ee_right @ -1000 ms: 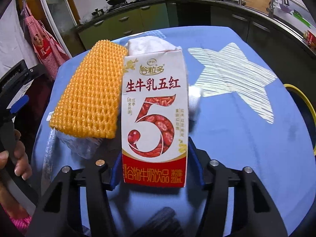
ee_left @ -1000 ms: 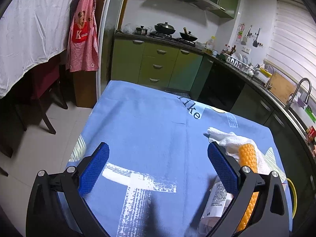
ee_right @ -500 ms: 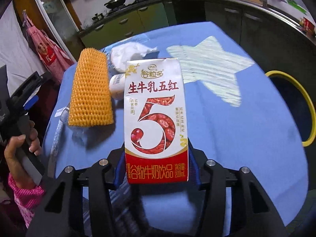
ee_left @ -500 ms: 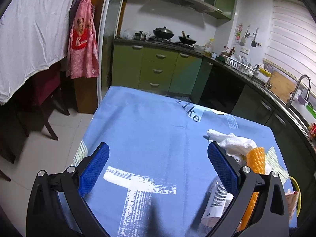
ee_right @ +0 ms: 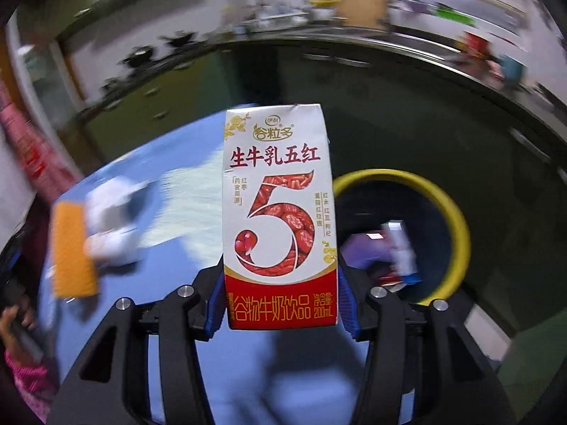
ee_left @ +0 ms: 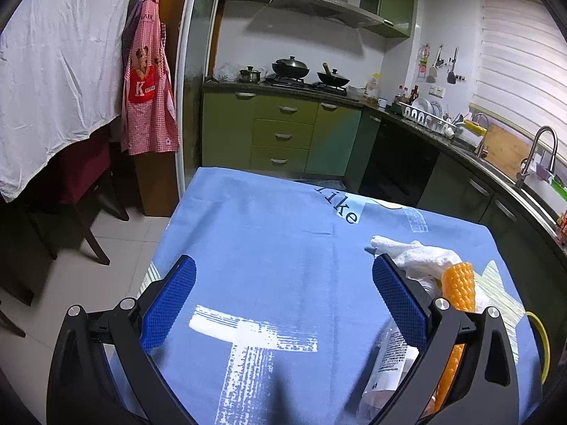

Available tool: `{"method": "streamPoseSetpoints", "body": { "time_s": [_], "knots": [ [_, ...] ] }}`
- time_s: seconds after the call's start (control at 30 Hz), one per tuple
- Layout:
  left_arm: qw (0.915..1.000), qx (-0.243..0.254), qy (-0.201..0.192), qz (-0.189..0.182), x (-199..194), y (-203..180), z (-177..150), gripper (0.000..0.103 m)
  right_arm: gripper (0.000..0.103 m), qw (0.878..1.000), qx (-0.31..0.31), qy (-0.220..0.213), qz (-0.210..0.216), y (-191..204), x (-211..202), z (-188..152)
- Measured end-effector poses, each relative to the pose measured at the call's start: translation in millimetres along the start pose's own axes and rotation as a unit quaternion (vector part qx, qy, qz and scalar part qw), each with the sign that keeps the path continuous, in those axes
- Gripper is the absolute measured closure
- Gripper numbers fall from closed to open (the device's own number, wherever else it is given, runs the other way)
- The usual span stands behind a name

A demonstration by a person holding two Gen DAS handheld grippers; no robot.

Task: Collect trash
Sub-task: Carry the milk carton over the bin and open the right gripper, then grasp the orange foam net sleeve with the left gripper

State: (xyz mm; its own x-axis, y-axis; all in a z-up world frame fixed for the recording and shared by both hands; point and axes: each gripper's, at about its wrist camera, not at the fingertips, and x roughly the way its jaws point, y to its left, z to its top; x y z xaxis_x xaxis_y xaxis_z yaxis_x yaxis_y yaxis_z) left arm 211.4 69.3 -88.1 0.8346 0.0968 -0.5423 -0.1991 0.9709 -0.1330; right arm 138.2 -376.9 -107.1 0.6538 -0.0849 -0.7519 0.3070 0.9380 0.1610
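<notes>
My right gripper (ee_right: 280,301) is shut on a white and red milk carton (ee_right: 278,212) and holds it upright in the air, left of a yellow-rimmed bin (ee_right: 457,219) with trash inside. My left gripper (ee_left: 283,301) is open and empty above the blue tablecloth (ee_left: 276,248). An orange foam net (ee_left: 457,290), a crumpled white tissue (ee_left: 418,255) and a clear plastic wrapper (ee_left: 386,364) lie on the table by its right finger. In the blurred right wrist view the net (ee_right: 71,248) and tissue (ee_right: 113,219) show at the left.
The bin's yellow rim (ee_left: 542,340) shows past the table's right edge. Green kitchen cabinets (ee_left: 283,134) with pots stand beyond the table. A sink counter (ee_left: 514,170) runs along the right. A chair and white-draped table (ee_left: 53,88) stand at the left.
My right gripper has lifted the carton off the table and swung it right, toward the bin. My left gripper has risen slightly and stays open.
</notes>
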Motion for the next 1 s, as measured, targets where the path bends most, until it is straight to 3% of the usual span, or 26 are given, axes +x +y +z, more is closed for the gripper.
{"method": "streamPoseSetpoints", "body": {
  "time_s": [0.2,0.43,0.5,0.53,0.6,0.73,1.0],
  "knots": [
    [0.9998,0.017,-0.004,0.013,2,-5,-2,0.005,0.053,0.997,0.033,0.054,-0.044,-70,49,14],
    [0.9993,0.032,0.000,0.021,9,-11,-5,0.005,0.052,0.992,0.054,0.091,-0.071,-111,96,18],
    [0.9993,0.033,0.006,0.016,11,-11,-6,0.005,0.043,0.991,0.062,0.096,-0.072,-119,105,20],
    [0.9993,0.033,0.007,0.015,12,-11,-6,0.005,0.036,0.990,0.067,0.094,-0.076,-121,106,21],
    [0.9992,0.037,0.006,0.017,12,-12,-6,0.005,0.036,0.991,0.071,0.083,-0.082,-125,101,26],
    [0.9993,0.034,0.004,0.014,12,-12,-6,0.005,0.035,0.994,0.074,0.057,-0.055,-113,74,27],
    [0.9992,0.039,0.005,0.010,9,-14,-7,0.005,0.029,0.999,0.029,0.020,-0.017,-64,18,-11]
  ]
}}
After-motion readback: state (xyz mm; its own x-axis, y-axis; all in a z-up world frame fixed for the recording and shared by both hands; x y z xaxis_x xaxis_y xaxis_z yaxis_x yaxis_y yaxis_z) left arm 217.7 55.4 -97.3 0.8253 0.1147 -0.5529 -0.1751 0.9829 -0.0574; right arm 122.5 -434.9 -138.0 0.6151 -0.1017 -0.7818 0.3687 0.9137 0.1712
